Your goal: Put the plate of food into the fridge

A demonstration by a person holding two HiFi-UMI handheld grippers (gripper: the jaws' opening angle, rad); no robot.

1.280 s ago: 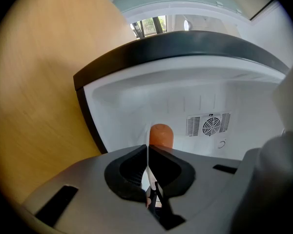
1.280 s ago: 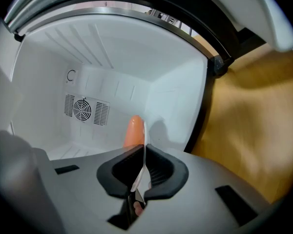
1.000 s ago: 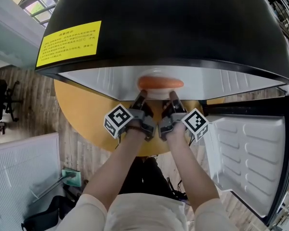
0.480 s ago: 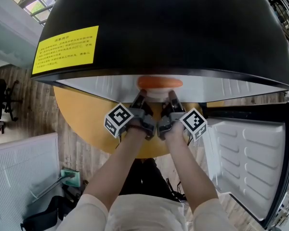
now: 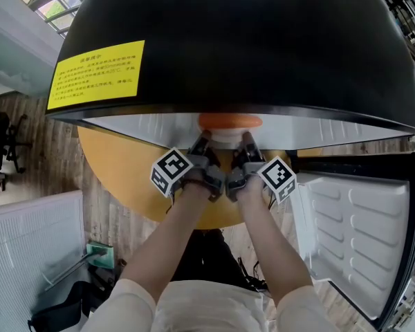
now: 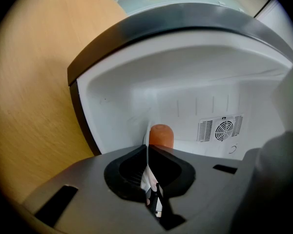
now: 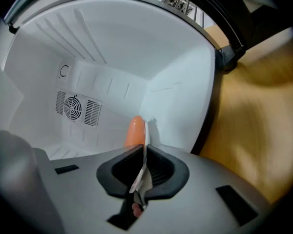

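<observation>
Both left tongs (image 6: 147, 152) and right tongs (image 7: 143, 152) pinch the plate (image 5: 225, 136) (orange food (image 5: 229, 121) on it) within the fridge (image 5: 145, 124).

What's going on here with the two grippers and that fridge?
A person holds a white plate by its rim, the left gripper and the right gripper both shut on it. An orange piece of food lies on it. The plate is at the mouth of the open fridge, which stands on a wooden table.

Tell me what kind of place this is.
Probably an office or workroom, not a home kitchen: a small black fridge stands open on a round wooden table, and an office chair sits on the plank floor.
</observation>
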